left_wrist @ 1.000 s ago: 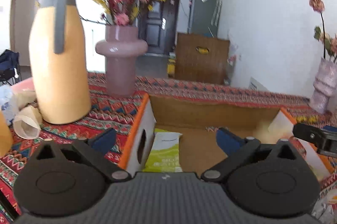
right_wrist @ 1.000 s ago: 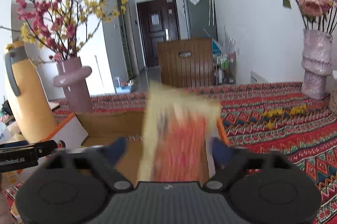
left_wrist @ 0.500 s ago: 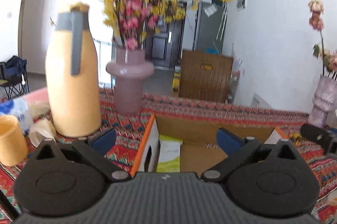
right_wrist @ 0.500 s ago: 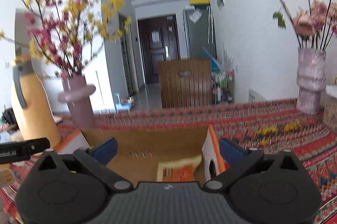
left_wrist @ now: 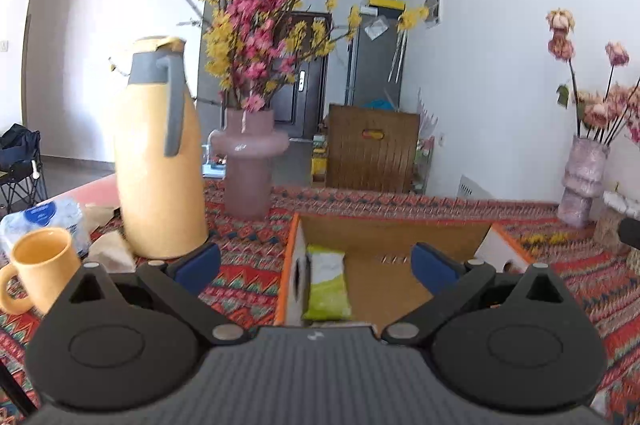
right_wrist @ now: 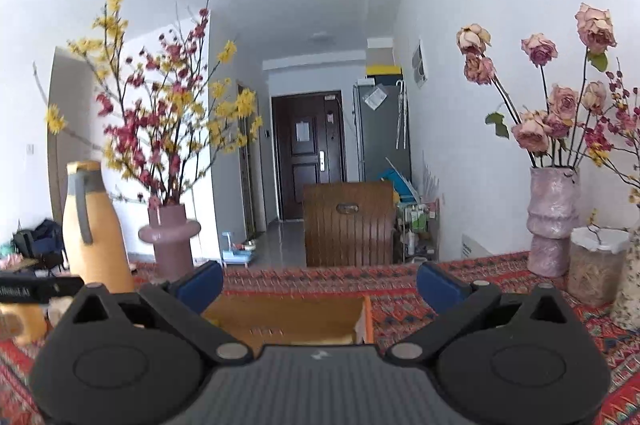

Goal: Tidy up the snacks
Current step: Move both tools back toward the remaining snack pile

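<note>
An open cardboard box (left_wrist: 394,231) with orange-edged white flaps sits on the patterned tablecloth. A green and white snack packet (left_wrist: 326,281) stands along its left wall. My left gripper (left_wrist: 316,265) is open and empty, raised in front of the box. In the right wrist view the box (right_wrist: 288,309) lies low, mostly behind the gripper body; a sliver of a yellow packet (right_wrist: 340,337) shows at its right inner corner. My right gripper (right_wrist: 320,281) is open and empty above the box.
A tall yellow thermos jug (left_wrist: 158,153), a pink vase of blossoms (left_wrist: 250,165), a yellow mug (left_wrist: 40,271) and a tissue pack (left_wrist: 44,219) stand left of the box. A vase of dried roses (right_wrist: 552,221) and a jar (right_wrist: 592,265) stand at the right.
The right gripper let go of the yellow and red packet into the box, then rose and pulled back. The left gripper also lifted and drew back, so the mug came into view.
</note>
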Action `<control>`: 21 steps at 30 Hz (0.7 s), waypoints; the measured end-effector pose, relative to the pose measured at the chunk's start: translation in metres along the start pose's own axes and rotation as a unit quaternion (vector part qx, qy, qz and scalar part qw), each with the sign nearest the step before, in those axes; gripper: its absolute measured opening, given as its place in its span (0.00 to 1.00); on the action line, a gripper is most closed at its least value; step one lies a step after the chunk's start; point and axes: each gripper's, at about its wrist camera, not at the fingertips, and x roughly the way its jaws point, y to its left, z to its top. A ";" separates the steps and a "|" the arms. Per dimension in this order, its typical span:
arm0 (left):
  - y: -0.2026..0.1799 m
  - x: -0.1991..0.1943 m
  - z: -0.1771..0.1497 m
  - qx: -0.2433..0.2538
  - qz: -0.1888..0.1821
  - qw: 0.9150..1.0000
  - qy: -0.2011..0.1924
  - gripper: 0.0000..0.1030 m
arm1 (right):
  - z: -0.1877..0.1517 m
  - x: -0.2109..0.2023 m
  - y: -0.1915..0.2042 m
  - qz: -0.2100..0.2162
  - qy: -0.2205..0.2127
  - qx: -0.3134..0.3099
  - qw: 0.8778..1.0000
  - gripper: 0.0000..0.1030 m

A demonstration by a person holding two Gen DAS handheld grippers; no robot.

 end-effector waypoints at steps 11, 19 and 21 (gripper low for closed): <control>0.032 -0.005 -0.057 0.008 0.014 0.998 0.062 1.00 | -0.069 -0.031 -0.009 -0.016 0.071 -0.005 0.997 1.00; 0.043 0.014 -0.087 -0.015 0.014 0.996 0.082 1.00 | -0.106 -0.027 -0.018 -0.011 0.099 0.050 0.994 1.00; 0.045 0.014 -0.087 -0.020 0.006 0.996 0.083 1.00 | -0.111 -0.025 -0.017 -0.006 0.098 0.054 0.994 1.00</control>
